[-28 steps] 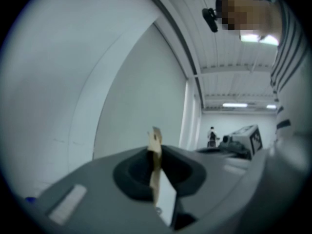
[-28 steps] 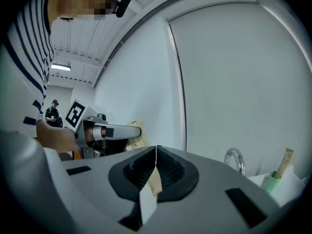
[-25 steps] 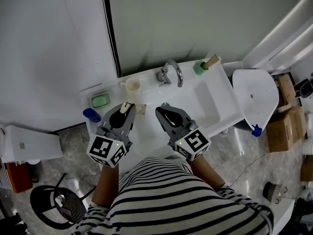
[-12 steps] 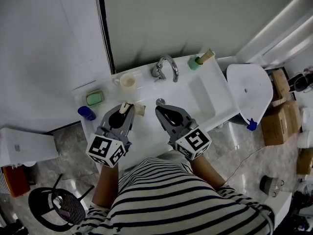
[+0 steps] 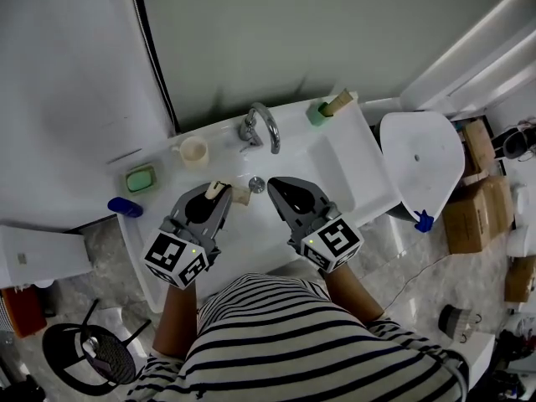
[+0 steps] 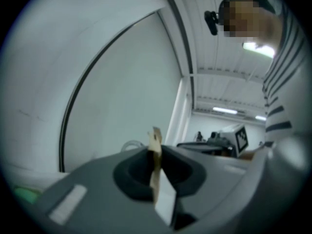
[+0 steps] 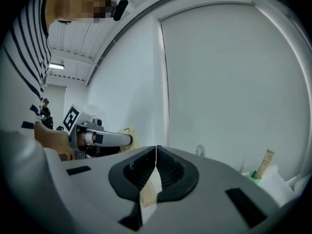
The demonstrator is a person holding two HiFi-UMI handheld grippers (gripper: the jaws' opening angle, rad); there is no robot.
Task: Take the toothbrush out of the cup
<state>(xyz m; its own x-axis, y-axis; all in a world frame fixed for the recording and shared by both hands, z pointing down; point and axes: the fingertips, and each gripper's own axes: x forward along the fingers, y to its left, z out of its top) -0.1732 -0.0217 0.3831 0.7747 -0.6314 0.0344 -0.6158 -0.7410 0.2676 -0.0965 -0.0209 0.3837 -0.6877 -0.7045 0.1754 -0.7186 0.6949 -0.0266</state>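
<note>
A cream cup (image 5: 194, 151) stands on the white sink counter (image 5: 159, 224), left of the faucet (image 5: 260, 124). My left gripper (image 5: 219, 193) is held level over the basin's left edge, shut on a thin tan toothbrush (image 5: 229, 193). In the left gripper view the tan strip (image 6: 155, 143) stands pinched between the jaws of that gripper (image 6: 155, 154). My right gripper (image 5: 272, 184) hovers over the basin near the drain, shut with nothing between its jaws (image 7: 156, 152). The right gripper view shows the left gripper (image 7: 105, 139) off to its left.
A green soap dish (image 5: 141, 177) and a blue object (image 5: 124, 207) sit at the counter's left end. A green holder with a wooden handle in it (image 5: 328, 109) stands at the back right. A white toilet lid (image 5: 419, 162) and cardboard boxes (image 5: 473, 199) lie to the right.
Both grippers have shifted right along the sink, away from the cream cup and over the basin. The left still grips the toothbrush and the right stays shut.
</note>
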